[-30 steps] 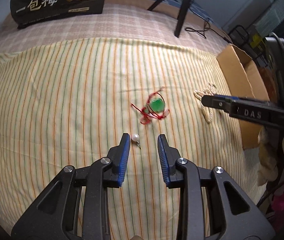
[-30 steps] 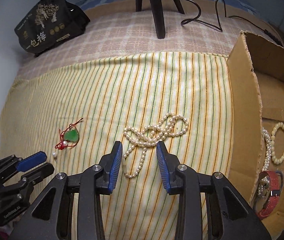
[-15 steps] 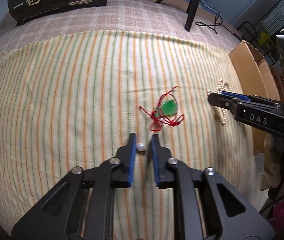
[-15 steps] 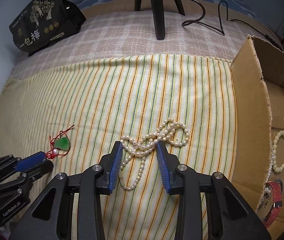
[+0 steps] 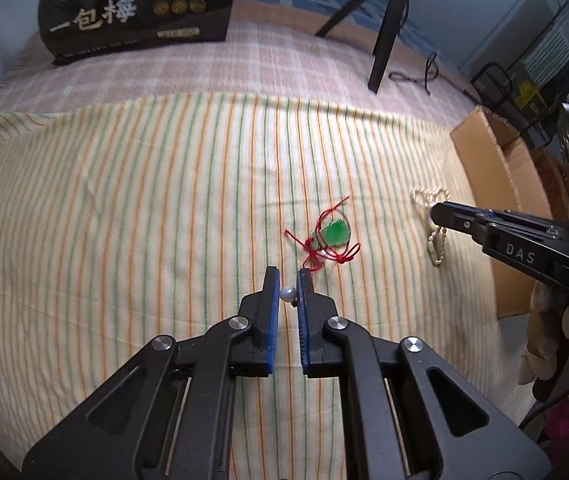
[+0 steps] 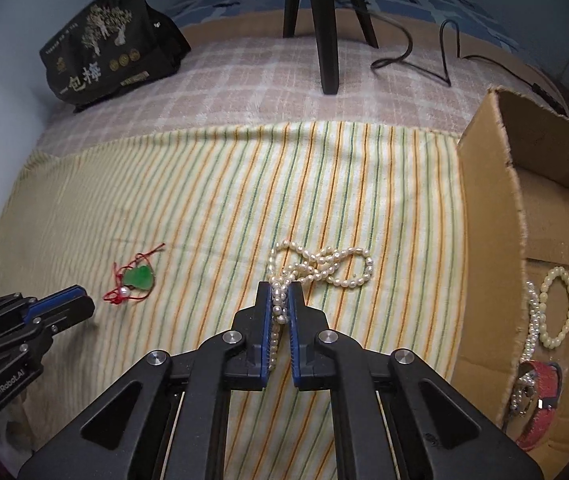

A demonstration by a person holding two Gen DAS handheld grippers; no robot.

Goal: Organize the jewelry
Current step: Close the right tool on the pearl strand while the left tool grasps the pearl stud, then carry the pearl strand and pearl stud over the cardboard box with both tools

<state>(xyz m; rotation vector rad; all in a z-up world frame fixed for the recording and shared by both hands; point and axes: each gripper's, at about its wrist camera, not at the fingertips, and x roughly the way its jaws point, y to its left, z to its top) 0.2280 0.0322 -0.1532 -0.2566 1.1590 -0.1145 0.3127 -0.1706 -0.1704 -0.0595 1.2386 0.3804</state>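
Note:
On the striped cloth (image 5: 124, 220), my left gripper (image 5: 287, 273) is shut on a small white pearl stud (image 5: 287, 293) held between its blue pads. Just beyond it lies a green pendant on a red cord (image 5: 334, 234). In the right wrist view my right gripper (image 6: 279, 289) points down at a pearl necklace (image 6: 340, 258). Its jaws are closing, and the pads press on a bunch of the strands. The rest of the necklace loops out ahead on the cloth. The left gripper (image 6: 84, 304) shows at the lower left, beside the pendant (image 6: 140, 278).
An open cardboard box (image 6: 484, 208) stands at the right, holding a pearl bracelet (image 6: 560, 308) and a red strap (image 6: 540, 400). A black snack bag (image 6: 112, 56), tripod legs (image 6: 326, 40) and a cable (image 6: 416, 56) sit on the checked blanket behind.
The left jaws closed from wide apart onto the pearl stud. The right jaws, open half a second ago over the necklace, have closed on its strands.

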